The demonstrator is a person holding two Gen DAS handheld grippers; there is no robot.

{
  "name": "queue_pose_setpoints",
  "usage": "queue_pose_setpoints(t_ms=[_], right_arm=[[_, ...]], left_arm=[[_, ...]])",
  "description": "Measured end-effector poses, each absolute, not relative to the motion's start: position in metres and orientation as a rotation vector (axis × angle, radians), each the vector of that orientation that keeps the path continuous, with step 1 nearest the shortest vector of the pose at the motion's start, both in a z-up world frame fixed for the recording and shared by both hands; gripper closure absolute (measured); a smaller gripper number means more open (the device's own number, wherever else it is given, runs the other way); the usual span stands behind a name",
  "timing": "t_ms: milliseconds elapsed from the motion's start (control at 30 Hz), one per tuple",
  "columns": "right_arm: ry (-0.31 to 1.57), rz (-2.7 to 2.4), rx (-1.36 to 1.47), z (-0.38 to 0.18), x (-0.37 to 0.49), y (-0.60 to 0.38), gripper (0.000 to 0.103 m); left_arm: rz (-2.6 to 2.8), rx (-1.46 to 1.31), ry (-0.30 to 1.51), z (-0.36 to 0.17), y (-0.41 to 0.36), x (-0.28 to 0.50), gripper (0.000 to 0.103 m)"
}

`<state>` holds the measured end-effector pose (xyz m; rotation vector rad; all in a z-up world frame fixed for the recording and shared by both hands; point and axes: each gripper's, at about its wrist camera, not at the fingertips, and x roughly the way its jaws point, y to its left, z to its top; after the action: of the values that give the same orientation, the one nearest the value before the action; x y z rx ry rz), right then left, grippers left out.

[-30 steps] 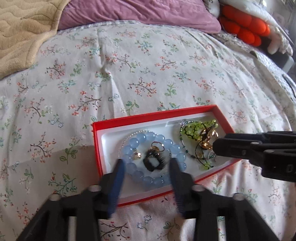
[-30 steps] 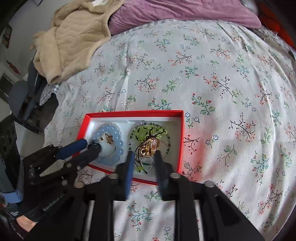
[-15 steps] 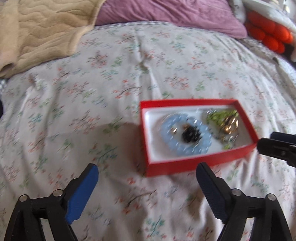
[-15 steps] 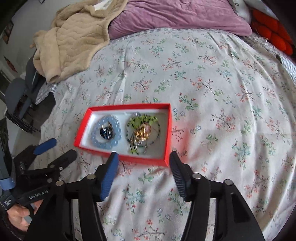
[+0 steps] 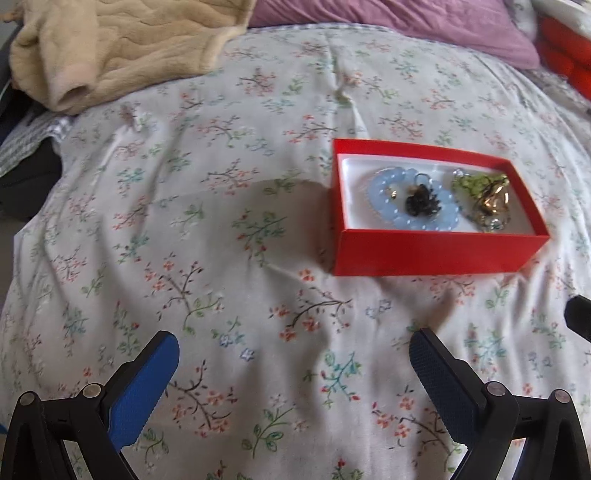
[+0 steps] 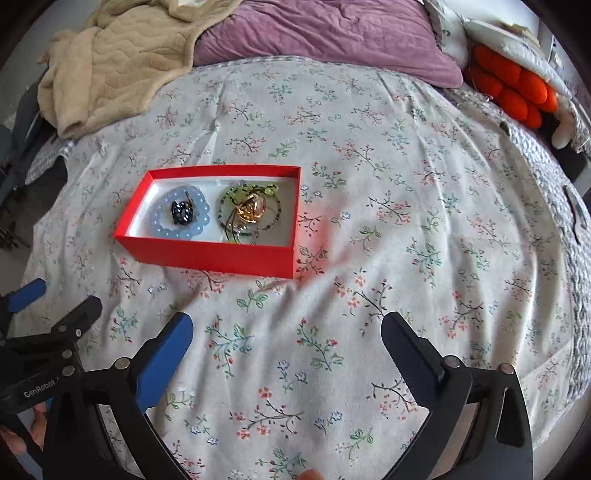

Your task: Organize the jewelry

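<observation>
So the box (image 6: 207, 254) sits on the bedspread (image 6: 369, 258), bead bracelet (image 6: 180, 216) in its left half, tangled necklaces (image 6: 251, 214) right. Blanket (image 6: 122, 62) and pillow (image 6: 325, 33) lie behind.

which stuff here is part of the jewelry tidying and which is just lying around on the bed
Part of the job:
- red box
- blue bead bracelet in it
- dark beaded piece inside that bracelet
- green bead strand
- gold piece

Just lying about:
- beige blanket
- purple pillow
- orange plush
- floral bedspread
</observation>
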<state>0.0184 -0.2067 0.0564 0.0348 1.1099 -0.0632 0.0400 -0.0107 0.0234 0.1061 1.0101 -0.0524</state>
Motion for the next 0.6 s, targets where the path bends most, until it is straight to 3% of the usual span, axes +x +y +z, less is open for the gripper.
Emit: queue_pose_setpoints(t_ms=[600], right_arm=[[1.122, -0.075, -0.046, 0.047, 0.018, -0.192, 0.0]], left_arm=[[-0.053, 0.094, 1.03, 0.015, -0.012, 0.036, 0.001]])
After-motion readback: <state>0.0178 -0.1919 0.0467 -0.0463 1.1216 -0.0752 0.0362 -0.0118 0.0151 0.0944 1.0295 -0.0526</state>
